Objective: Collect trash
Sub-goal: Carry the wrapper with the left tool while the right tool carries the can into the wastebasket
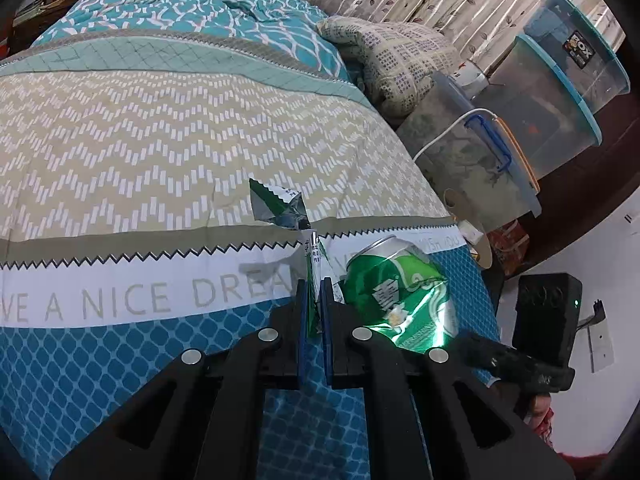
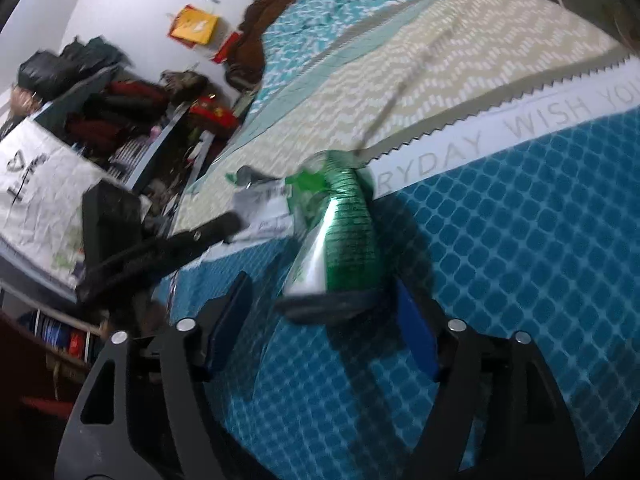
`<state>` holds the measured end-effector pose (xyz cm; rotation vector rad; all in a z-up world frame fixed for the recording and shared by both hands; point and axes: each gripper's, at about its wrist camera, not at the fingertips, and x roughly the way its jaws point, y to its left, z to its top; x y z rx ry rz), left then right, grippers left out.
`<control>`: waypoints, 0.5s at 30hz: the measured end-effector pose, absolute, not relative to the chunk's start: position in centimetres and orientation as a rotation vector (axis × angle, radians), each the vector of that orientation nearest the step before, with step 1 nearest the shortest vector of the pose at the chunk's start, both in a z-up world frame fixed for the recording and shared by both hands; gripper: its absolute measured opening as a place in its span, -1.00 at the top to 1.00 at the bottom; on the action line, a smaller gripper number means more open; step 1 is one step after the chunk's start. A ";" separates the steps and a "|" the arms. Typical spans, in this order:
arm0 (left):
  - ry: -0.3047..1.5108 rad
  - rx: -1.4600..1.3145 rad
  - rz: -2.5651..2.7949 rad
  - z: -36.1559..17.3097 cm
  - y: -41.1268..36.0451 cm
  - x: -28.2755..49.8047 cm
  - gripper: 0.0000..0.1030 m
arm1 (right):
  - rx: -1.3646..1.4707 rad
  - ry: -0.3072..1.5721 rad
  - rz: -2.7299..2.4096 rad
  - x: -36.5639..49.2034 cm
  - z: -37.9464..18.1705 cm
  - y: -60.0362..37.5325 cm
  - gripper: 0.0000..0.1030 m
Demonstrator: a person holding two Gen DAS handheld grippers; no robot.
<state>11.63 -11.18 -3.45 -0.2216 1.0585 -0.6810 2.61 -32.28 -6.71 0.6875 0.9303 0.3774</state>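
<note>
A: Left gripper point(image 1: 316, 300) status?
B: Jaws nearly closed, clamping a crumpled wrapper point(image 1: 280, 208) above the bed point(image 1: 120, 140).
A: Right gripper point(image 2: 320, 320)?
B: Jaws wide apart; a dented green can point(image 2: 340, 232) is between the pads, near the bed's foot edge. Whether the pads touch it is unclear.

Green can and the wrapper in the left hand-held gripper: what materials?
Green can: looks like thin aluminium, glossy printed; dented wall, bright glare, silver rim. Wrapper: likely metallised plastic film; silvery inside, printed outside, zigzag-cut edge, crumpled. Bedspread beneath: matte printed fabric.
</note>
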 end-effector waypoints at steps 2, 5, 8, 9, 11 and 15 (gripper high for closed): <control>1.048 -0.224 -0.683 -3.0 -11.0 11.4 0.89 | 0.650 0.907 0.360 2.2 -6.1 -33.2 -0.50; 1.035 -0.228 -0.684 -2.5 -10.7 11.1 0.89 | 0.674 0.907 0.362 3.0 -6.1 -35.1 -0.51; 1.033 -0.242 -0.688 -2.0 -10.7 10.8 0.89 | 0.715 0.945 0.358 4.7 -7.2 -36.6 -0.51; 1.031 -0.246 -0.689 -1.9 -10.7 10.7 0.89 | 0.734 0.954 0.358 5.2 -7.8 -37.1 -0.51; 1.025 -0.253 -0.694 -1.5 -10.7 10.5 0.89 | 0.754 0.951 0.372 5.8 -8.2 -37.8 -0.46; 1.024 -0.246 -0.704 -1.0 -11.5 10.1 0.89 | 0.752 0.961 0.425 7.1 -8.2 -37.4 -0.47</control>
